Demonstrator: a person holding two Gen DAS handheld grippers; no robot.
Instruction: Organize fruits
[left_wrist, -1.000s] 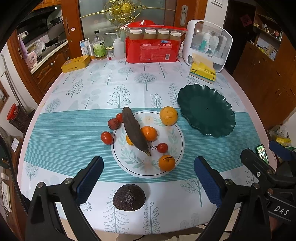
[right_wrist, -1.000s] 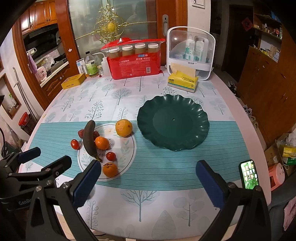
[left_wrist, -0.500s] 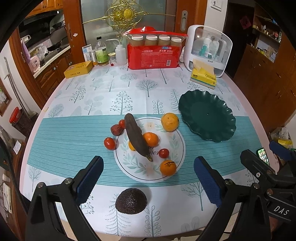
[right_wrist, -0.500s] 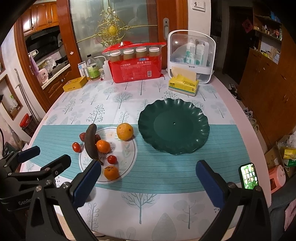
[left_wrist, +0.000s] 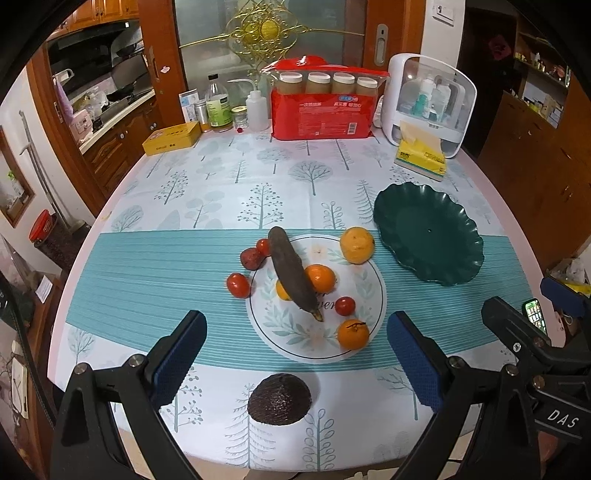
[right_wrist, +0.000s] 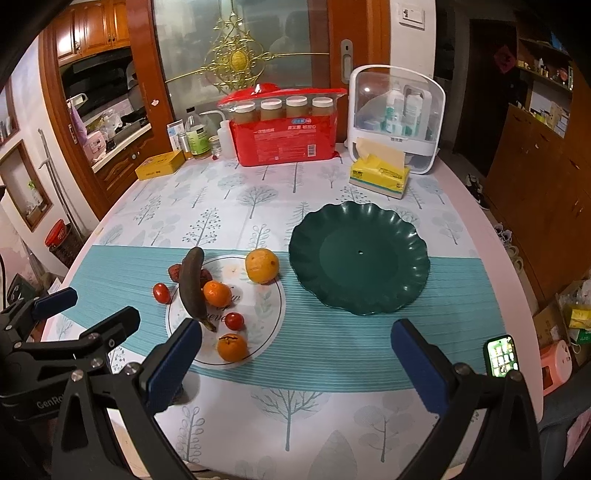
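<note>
Blackened and overripe, the long banana (left_wrist: 293, 275) lies slantwise across the white round leaf-printed mat (left_wrist: 364, 295) on the bench (left_wrist: 229, 184), resting on small orange tangerines (left_wrist: 320, 277). Red cherry tomatoes (left_wrist: 238, 285) and a large yellow-orange citrus (left_wrist: 357, 244) sit around it; a dark rough avocado (left_wrist: 279, 398) lies nearer the edge. Just right of the mat stands the bare dark green scalloped plate (right_wrist: 406, 295). Left tool (left_wrist: 295, 363) and right tool (right_wrist: 291, 365) hover with blue pads spread wide, holding nothing.
</note>
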